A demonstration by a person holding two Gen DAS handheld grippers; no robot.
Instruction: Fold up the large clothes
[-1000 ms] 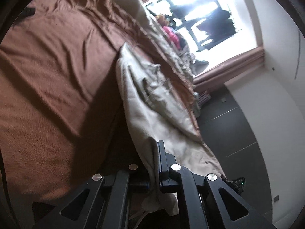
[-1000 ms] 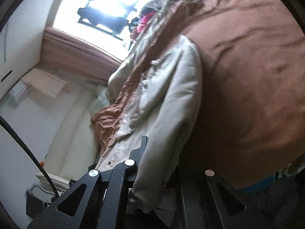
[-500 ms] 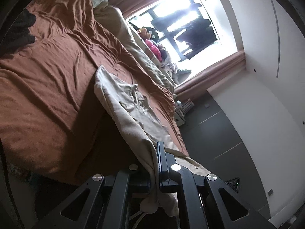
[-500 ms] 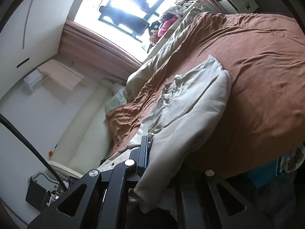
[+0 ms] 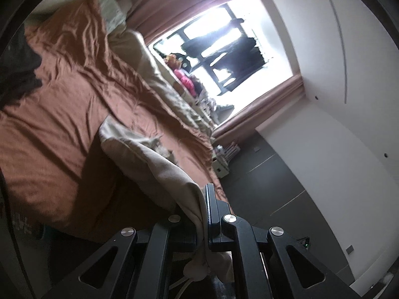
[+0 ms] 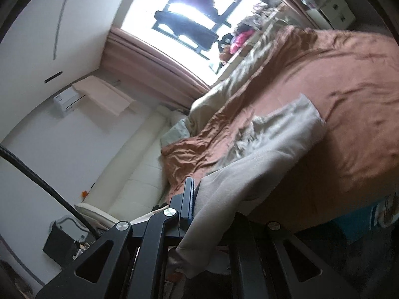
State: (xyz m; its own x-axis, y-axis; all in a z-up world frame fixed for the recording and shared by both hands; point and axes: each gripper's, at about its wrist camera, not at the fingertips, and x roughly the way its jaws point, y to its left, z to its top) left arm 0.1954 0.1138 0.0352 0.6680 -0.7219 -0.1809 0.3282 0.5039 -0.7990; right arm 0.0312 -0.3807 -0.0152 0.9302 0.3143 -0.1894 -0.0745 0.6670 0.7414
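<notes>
A large beige garment [image 5: 159,167] hangs from both grippers and trails down onto the rust-brown bed cover [image 5: 49,129]. My left gripper [image 5: 202,209] is shut on one edge of the garment, cloth bunched between its jaws. In the right wrist view the same beige garment [image 6: 269,154] stretches from the bed cover [image 6: 354,94] up to my right gripper [image 6: 199,204], which is shut on its other edge. The far end of the garment lies crumpled on the bed. The right gripper's right finger is hidden behind cloth.
A bright window [image 5: 224,49] with pink-brown curtains lies beyond the bed. Beige bedding [image 5: 159,79] lies along the bed's far side. A dark garment [image 5: 17,74] sits on the bed at left. A cream sofa [image 6: 134,174] and a wall unit [image 6: 67,99] stand beside the bed.
Both grippers have risen and pulled back from the bed, lifting the garment. More of the room and window shows now. Both stayed shut on the cloth.
</notes>
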